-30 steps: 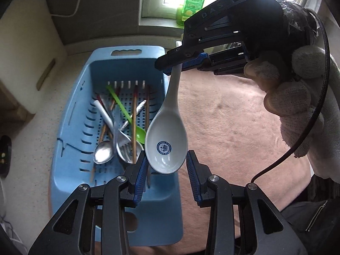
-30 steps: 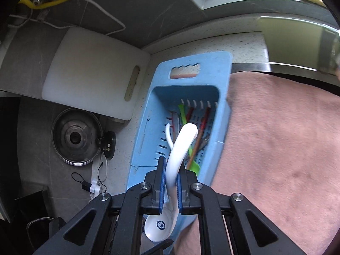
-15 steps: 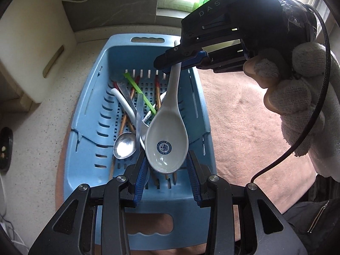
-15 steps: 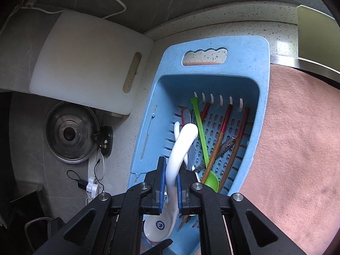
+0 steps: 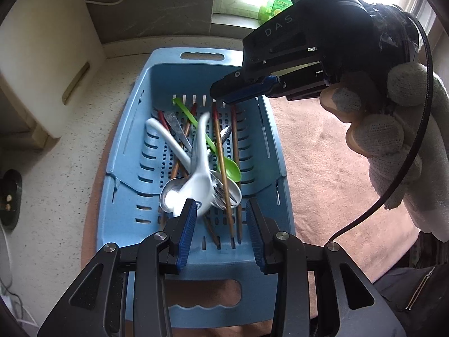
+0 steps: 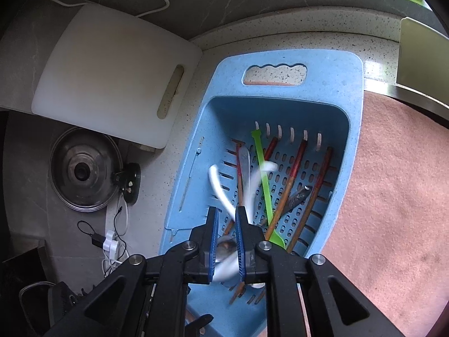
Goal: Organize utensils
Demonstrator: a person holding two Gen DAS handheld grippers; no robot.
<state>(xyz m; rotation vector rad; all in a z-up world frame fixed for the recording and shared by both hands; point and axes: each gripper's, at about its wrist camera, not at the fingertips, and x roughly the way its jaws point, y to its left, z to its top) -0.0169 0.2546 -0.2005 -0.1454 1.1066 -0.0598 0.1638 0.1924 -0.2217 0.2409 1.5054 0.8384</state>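
2 white spoons (image 5: 200, 168), 1 basket (image 5: 193, 56)

Letters "DAS" in pale print on black housing of right tongs (image 5: 224, 95), seen from left wrist view; word runs on past what shows. Green bottle (image 5: 276, 1) on windowsill: label carries print, too glared and small to read. White spoon (image 5: 197, 179) in basket: round blue emblem on bowl, motion-blurred, half hidden behind left tongs finger, unreadable. Right wrist view: no legible text.
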